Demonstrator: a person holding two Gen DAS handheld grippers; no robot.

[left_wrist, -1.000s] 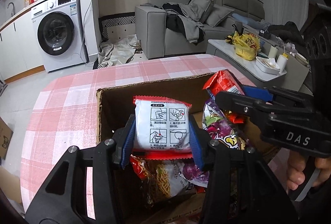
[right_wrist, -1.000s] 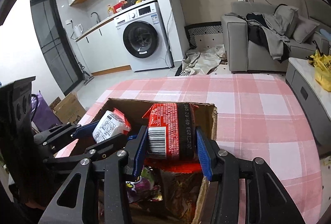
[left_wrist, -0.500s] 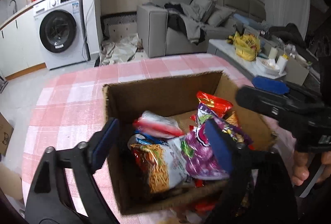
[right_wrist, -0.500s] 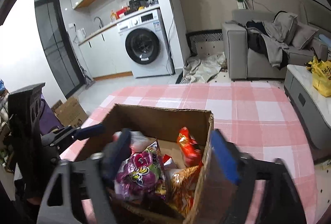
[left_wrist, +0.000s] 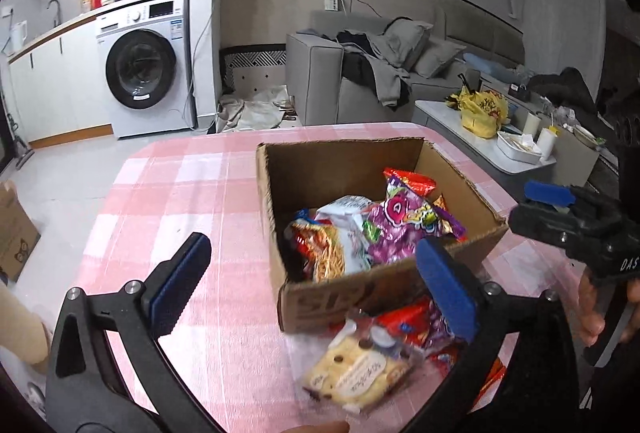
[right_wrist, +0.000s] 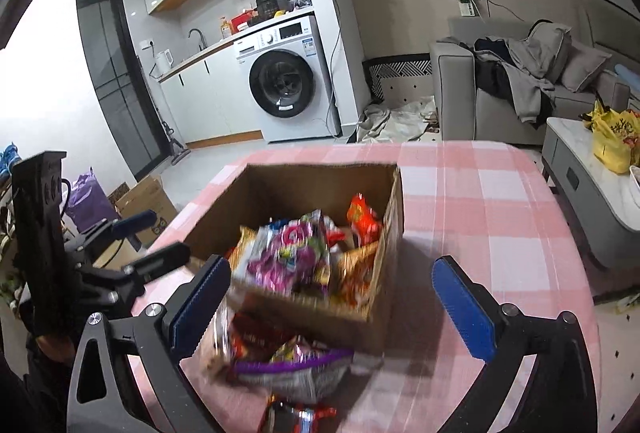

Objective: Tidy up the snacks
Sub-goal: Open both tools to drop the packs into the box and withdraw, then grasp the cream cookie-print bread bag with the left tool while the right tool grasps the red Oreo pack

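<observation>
Cardboard box [left_wrist: 372, 297]: on pink checked tabletop [left_wrist: 168, 193], open-topped, holding several snack packets, a purple packet [left_wrist: 404, 229] uppermost. Loose snacks: heap on the tabletop against the box's near wall, including a biscuit packet [left_wrist: 360, 369]. Left claw [left_wrist: 316, 281]: spread wide, empty, above the heap. Right claw [right_wrist: 332, 297]: spread wide, empty, near the box.

The left gripper [left_wrist: 316, 287] fills the lower frame, jaws spread wide and holding nothing. The right gripper [right_wrist: 332, 297] also gapes wide and empty; a hand [left_wrist: 596, 307] grips its handle at the right edge.
</observation>
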